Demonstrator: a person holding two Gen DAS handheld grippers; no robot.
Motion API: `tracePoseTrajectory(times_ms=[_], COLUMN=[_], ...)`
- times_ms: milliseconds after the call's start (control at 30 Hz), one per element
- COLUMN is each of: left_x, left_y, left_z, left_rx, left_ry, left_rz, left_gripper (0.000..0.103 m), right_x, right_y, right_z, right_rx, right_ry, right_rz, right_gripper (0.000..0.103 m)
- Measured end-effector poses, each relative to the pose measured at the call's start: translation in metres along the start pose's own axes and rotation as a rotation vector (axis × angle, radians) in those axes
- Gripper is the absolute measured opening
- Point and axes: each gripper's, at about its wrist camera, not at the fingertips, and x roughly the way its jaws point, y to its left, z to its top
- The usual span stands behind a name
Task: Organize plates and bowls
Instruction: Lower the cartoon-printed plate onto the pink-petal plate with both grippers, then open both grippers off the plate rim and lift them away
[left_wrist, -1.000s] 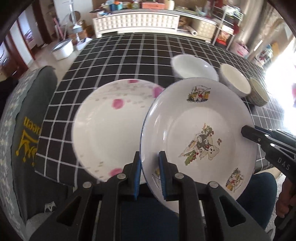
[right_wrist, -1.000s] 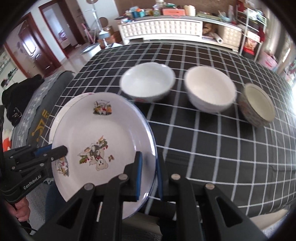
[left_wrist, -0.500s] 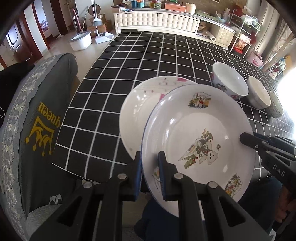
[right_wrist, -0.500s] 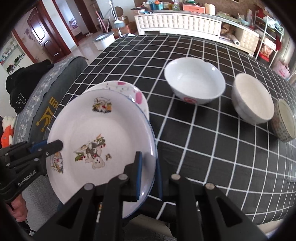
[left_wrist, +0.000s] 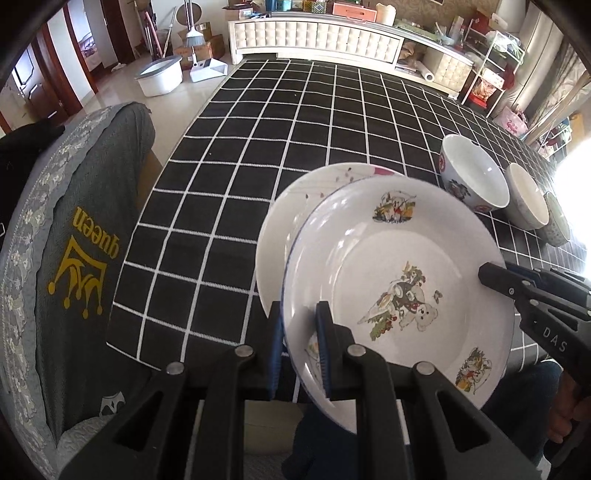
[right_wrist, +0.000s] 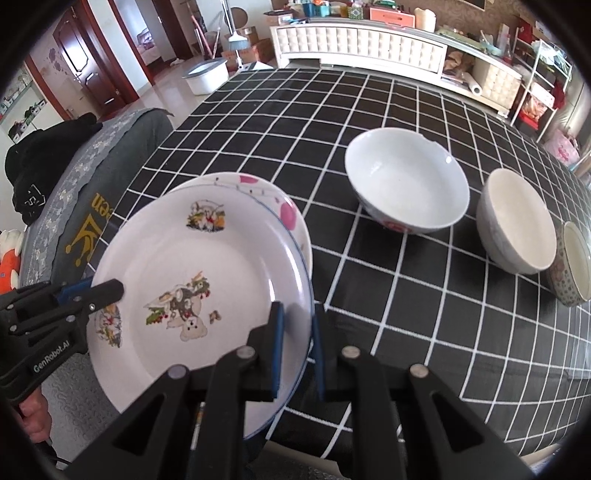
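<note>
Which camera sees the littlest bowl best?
The right wrist view. The smallest bowl shows its patterned side and pale inside, though the edge cuts it off. In the left wrist view it is a thin sliver washed out by window glare.

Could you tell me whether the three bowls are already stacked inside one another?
No, the three bowls stand side by side on the checked tablecloth.
</note>
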Motion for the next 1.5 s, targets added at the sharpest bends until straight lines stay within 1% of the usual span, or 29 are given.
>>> tracePoseTrajectory(times_ms=[100, 300, 467, 600, 933, 1100, 1167, 1400, 1500], left_x=[0.006, 0.014, 0.023, 0.026, 0.035, 0.034, 0.035, 0.028, 0.025], left_y=[0.000, 0.002, 0.005, 0.003, 0.007, 0.014, 0.015, 0.015, 0.016], left_z=[0.006, 0.012, 0.017, 0.021, 0.033, 0.031, 0.030, 0.024, 0.022], left_rx=[0.003, 0.006, -0.002, 0.009, -0.006, -0.032, -0.035, -0.016, -0.017], left_ry=[0.003, 0.016, 0.031, 0.030, 0.031, 0.029, 0.031, 0.016, 0.016], left_rz=[0.022, 0.022, 0.021, 0.026, 0.000, -0.044, -0.054, -0.050, -0.062], left_gripper=[0.015, 0.015, 0.015, 0.015, 0.014, 0.014, 0.014, 0.014, 0.018], right_x=[0.005, 0.011, 0.017, 0.024, 0.031, 0.032, 0.031, 0.030, 0.030], right_y=[0.000, 0.000, 0.003, 0.001, -0.003, -0.003, -0.003, 0.000, 0.004], right_z=[0.002, 0.006, 0.011, 0.016, 0.022, 0.021, 0.020, 0.018, 0.018], right_rx=[0.004, 0.006, -0.018, -0.008, 0.000, 0.005, 0.002, -0.024, -0.031], right_ry=[0.009, 0.019, 0.034, 0.051, 0.052, 0.048, 0.042, 0.029, 0.027], right_rz=[0.004, 0.005, -0.019, -0.019, -0.013, -0.011, -0.015, -0.042, -0.064], right_gripper=[0.018, 0.018, 0.018, 0.018, 0.018, 0.019, 0.019, 0.019, 0.019])
